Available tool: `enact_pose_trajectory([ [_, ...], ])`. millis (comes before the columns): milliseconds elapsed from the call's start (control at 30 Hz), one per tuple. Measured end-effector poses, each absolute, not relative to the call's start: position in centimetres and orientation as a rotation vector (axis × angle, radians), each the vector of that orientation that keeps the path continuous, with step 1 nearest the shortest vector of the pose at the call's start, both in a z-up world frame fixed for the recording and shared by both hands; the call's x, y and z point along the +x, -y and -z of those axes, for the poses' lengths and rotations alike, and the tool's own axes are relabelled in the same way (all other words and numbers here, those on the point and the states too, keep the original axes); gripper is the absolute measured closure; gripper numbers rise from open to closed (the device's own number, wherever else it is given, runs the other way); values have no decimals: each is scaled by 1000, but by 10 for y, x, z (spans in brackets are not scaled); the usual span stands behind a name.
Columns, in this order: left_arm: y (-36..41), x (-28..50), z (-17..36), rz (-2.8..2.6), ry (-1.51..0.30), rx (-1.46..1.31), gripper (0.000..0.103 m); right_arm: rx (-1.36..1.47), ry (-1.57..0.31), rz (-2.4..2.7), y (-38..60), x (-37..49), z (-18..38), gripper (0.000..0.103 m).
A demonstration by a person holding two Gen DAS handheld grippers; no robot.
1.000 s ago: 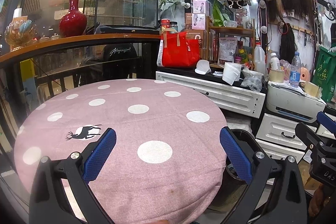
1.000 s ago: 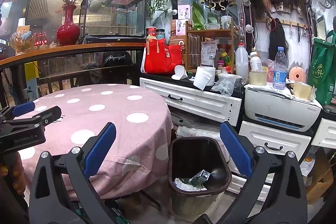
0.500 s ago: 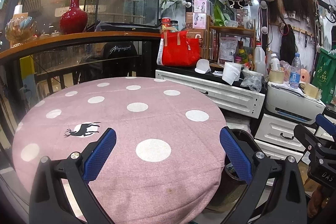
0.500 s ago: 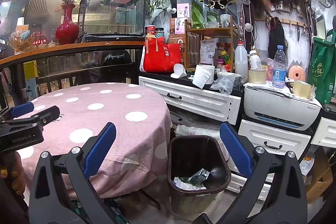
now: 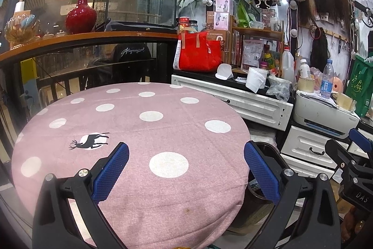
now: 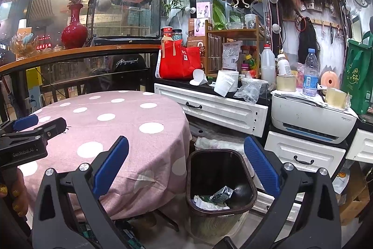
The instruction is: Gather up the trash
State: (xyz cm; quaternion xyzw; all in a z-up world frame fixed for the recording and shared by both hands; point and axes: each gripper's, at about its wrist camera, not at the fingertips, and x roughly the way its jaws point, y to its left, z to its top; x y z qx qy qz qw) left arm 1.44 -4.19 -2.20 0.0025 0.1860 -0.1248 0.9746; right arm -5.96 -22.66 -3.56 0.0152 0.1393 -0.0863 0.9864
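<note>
A dark trash bin (image 6: 220, 181) stands on the floor to the right of the round table (image 6: 130, 132). Crumpled paper and a small carton (image 6: 221, 194) lie in its bottom. My right gripper (image 6: 186, 167) is open and empty, held above the bin's near rim. My left gripper (image 5: 186, 169) is open and empty over the pink polka-dot tablecloth (image 5: 130, 132), which carries no loose items. The bin's rim (image 5: 268, 148) shows behind the left gripper's right finger. Each gripper shows at the edge of the other's view.
White drawer cabinets (image 6: 216, 109) and a printer (image 6: 312, 116) stand behind the bin. The counter holds a red bag (image 6: 179, 60), paper roll (image 6: 226, 83), plastic bag (image 6: 249, 90) and bottles (image 6: 310, 74). A railing with a red vase (image 5: 80, 13) runs behind the table.
Both views have drifted slightly; the table and bin sit marginally lower and nearer in frame. Both grippers stay open and empty.
</note>
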Motion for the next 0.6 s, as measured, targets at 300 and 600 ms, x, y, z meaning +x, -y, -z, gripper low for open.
enact_pose_trajectory([
  [300, 42, 16, 22, 245, -385, -4, 6, 33, -286, 173, 228, -58, 37, 6],
  [600, 42, 18, 24, 241, -397, -5, 6, 36, -293, 172, 228, -57, 39, 6],
])
